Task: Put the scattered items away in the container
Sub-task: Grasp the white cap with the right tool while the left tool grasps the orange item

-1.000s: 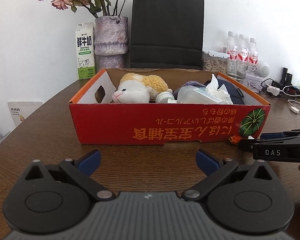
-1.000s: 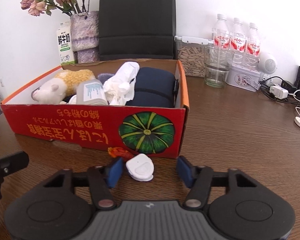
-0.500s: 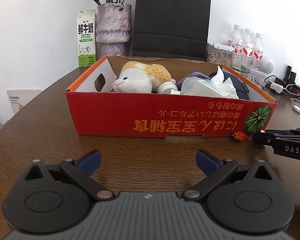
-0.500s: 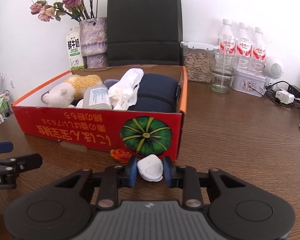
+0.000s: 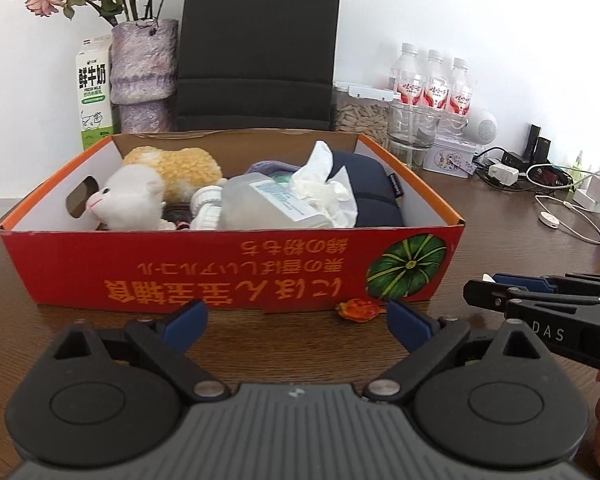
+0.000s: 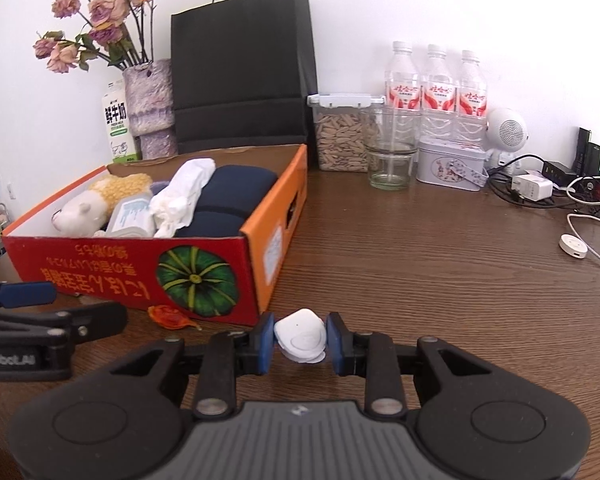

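The right gripper [image 6: 300,338] has its fingers clamped on a small white device [image 6: 301,335] beside the red cardboard box [image 6: 140,276], while the left gripper [image 5: 296,318], fingers wide though just narrowing slightly, holds nothing

black tongs [image 6: 300,338] with blue pads [image 6: 265,340], silver pivot screws, ribbed grey housing, white lettering

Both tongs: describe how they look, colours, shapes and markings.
The left tongs and right tongs match: black linkage arms with silver pivot pins, two round black discs either side of a ribbed grey body, and blue pads on the fingertips. White lettering runs along each one's side. No cables or sleeves show.
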Available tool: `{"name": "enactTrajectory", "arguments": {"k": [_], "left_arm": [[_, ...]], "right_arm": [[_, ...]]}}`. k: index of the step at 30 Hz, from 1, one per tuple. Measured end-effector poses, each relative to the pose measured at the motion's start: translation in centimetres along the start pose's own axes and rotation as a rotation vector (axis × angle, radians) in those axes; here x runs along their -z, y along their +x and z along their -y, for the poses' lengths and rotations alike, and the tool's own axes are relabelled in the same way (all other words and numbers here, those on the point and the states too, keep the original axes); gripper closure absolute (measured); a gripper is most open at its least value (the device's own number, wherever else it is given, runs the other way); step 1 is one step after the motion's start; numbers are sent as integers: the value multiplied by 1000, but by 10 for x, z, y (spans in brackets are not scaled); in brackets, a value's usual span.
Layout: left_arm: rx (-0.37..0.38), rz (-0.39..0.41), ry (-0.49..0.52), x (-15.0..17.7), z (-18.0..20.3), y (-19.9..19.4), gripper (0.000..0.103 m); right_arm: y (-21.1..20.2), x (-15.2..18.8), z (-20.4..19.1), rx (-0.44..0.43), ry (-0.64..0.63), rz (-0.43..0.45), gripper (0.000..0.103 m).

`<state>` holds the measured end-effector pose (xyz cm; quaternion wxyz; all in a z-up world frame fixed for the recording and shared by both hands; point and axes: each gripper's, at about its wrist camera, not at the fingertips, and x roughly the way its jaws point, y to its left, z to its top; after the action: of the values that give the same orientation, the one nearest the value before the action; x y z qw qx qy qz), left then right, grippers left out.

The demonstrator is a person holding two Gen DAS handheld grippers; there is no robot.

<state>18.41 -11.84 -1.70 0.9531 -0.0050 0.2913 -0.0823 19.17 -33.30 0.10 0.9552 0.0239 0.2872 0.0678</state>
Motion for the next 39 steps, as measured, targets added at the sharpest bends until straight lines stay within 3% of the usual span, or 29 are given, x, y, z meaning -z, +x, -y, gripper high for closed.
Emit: {"name": "enactTrajectory", "arguments": {"k": [4,11,17,20,23,25,39], "left_arm": [[5,-45,4,0,17,14,27],[6,-89,-24,-4,35,32,34],[-50,-95,-32,-5,45,36,36],[-91,-95,-35,-5,49,36,44],[-131,-93,-35,-5,50,35,56],[-140,-89,-43,-4,48,34,75],[-97,-73,-63,2,35,23,82]], "right_arm": [[-1,0,9,7,9,5,77],[-3,0,17,8,24,13,76],[-7,0,15,-2,18,26,77],[-9,0,14,-6,18,31,77],[-11,0,13,-14,19,34,77],[-12,0,12,-17,17,39,77],[-15,1,9,-19,5,45,77]]}}
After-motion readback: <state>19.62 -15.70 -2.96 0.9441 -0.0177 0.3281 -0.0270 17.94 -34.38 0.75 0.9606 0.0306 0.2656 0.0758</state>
